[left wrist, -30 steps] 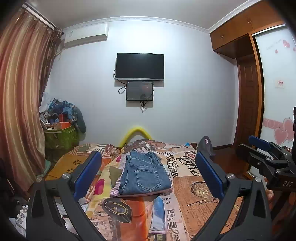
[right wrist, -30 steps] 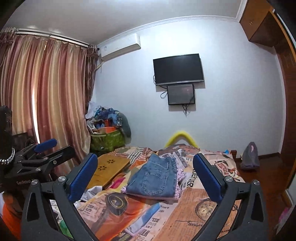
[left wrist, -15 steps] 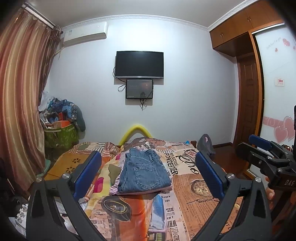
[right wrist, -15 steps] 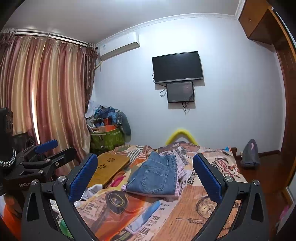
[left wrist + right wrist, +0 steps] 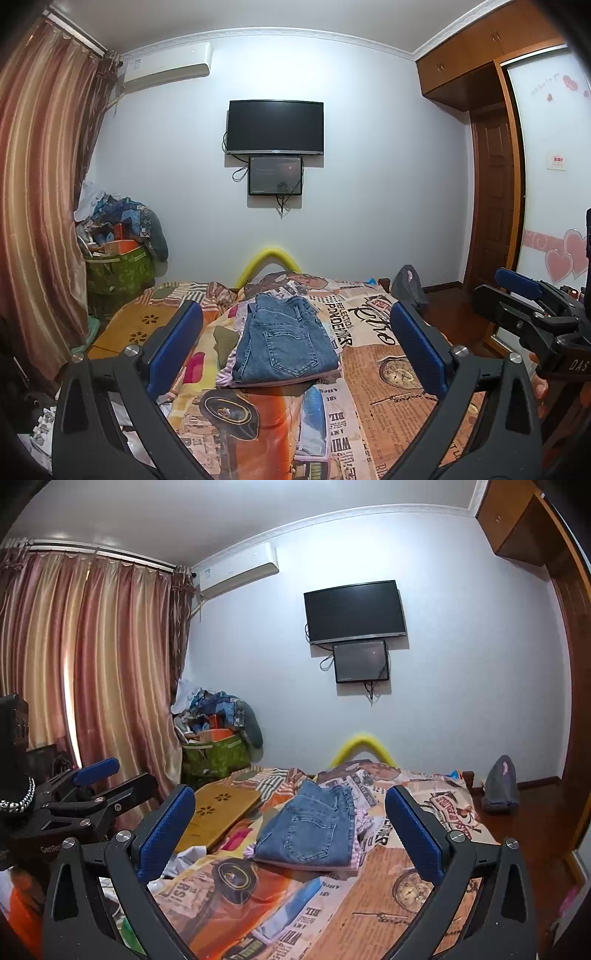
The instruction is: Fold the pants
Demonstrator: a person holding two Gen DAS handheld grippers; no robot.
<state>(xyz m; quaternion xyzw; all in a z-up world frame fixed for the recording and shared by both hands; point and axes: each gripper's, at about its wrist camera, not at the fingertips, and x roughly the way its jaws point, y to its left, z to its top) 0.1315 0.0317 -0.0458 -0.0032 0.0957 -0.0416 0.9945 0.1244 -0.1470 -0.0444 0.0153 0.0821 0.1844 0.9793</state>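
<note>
Blue jeans (image 5: 286, 341) lie folded in a neat rectangle on the bed, on top of a striped pink garment; they also show in the right wrist view (image 5: 314, 827). My left gripper (image 5: 295, 341) is open and empty, held above the near end of the bed, well short of the jeans. My right gripper (image 5: 290, 829) is open and empty too, at a similar distance. Each gripper shows at the edge of the other's view: the right one (image 5: 532, 314) and the left one (image 5: 92, 794).
The bed (image 5: 388, 387) has a newspaper-print cover. A yellow wooden board (image 5: 218, 812) lies on its left side. A green basket of clutter (image 5: 118, 266) stands by the curtain. A grey bag (image 5: 500, 786) sits on the floor at right. A TV (image 5: 275, 125) hangs on the far wall.
Both grippers have drifted slightly; the view has shifted down a little in each. The jeans have not moved and both grippers stay open.
</note>
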